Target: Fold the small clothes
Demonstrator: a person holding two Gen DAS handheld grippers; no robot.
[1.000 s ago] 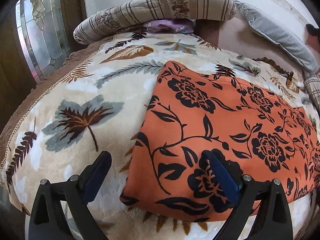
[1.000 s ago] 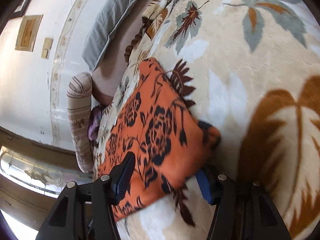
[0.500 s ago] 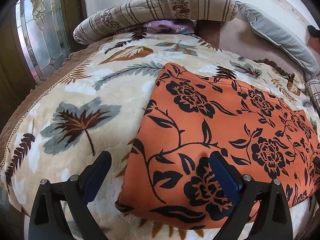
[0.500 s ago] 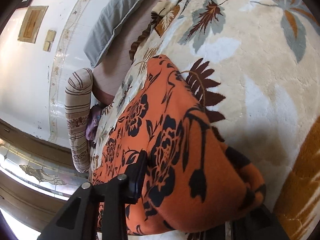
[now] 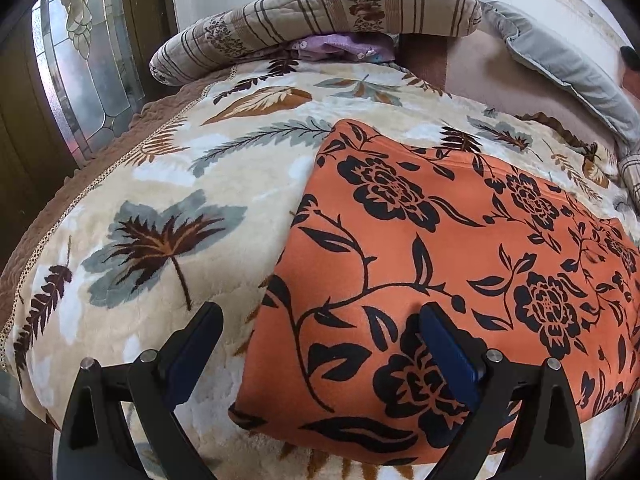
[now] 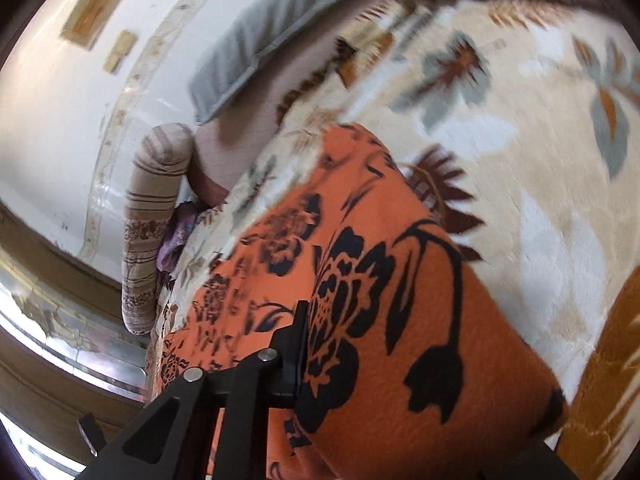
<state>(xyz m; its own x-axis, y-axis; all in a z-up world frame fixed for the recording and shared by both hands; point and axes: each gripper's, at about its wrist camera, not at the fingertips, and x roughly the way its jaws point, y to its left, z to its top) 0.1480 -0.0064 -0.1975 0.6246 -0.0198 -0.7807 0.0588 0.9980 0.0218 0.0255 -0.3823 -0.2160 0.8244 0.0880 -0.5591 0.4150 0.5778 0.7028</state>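
A: Cloth [image 6: 400, 320] lies on the bed [image 5: 160, 200]; its corner is bunched between the closing jaws of the right hand-held gripper [image 6: 400, 420].

B: Risk: thin bite slips. Left hand-held gripper [image 5: 320, 344] gapes over the near edge, holding nothing, so the cloth may drag.

Left gripper [image 5: 320, 344]: 2 black fingers with blue pads [image 5: 448, 356], jaws spread wide, nothing pinched between them. Points steeply downward. The pad on the view's right hangs over the orange floral cloth [image 5: 460, 248]; the other hangs over the bedcover beside it.

Right gripper [image 6: 404, 392]: 1 black finger [image 6: 298, 356] in view, its pad flat against the cloth [image 6: 384, 320]; the other finger hidden under the bunched fabric. Jaws closing, cloth pinched between them. Points moderately downward, rolled to one side. View blurred.
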